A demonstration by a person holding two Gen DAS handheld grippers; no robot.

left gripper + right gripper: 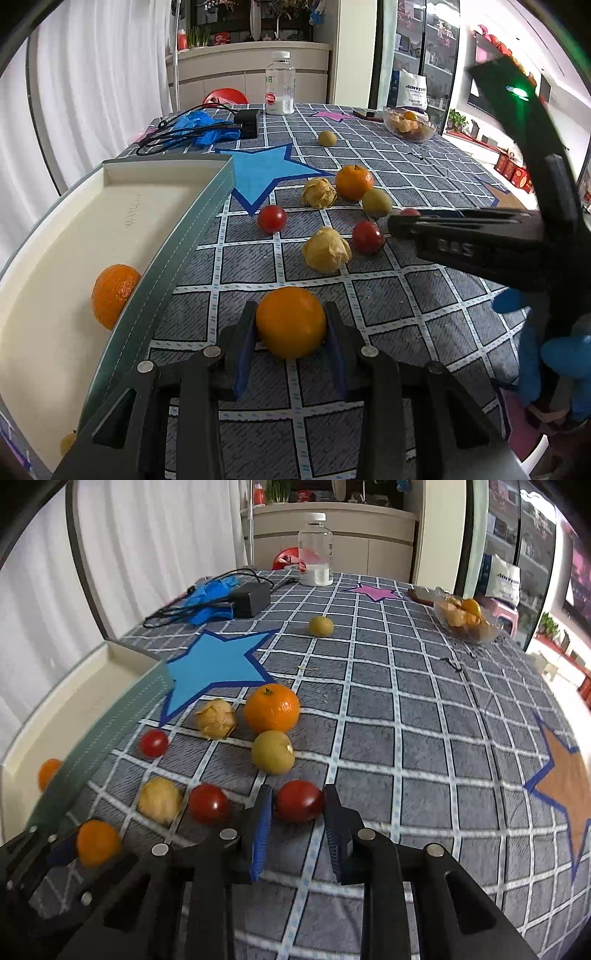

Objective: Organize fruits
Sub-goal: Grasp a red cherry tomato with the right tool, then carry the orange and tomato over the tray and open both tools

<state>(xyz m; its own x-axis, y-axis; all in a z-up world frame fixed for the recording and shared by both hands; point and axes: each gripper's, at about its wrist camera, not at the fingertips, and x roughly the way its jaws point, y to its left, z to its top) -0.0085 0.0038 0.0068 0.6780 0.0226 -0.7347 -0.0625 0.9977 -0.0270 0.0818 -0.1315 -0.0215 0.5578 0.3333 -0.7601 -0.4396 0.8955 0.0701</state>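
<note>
The left gripper (291, 325) has its fingers clamped on an orange (291, 322) just beside the tray (173, 254), while the right gripper (298, 812) holds its fingers apart around a red tomato (298, 800) on the desk (406, 738).

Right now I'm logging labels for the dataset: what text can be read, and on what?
"INVE", remainder blurred: white bag.
Bottle label: too blurred to read.
Tray floor marking: illegible.
Right gripper embossing: unclear.

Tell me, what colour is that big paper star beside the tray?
Light blue with a darker blue border, clearest in the right wrist view.
</note>
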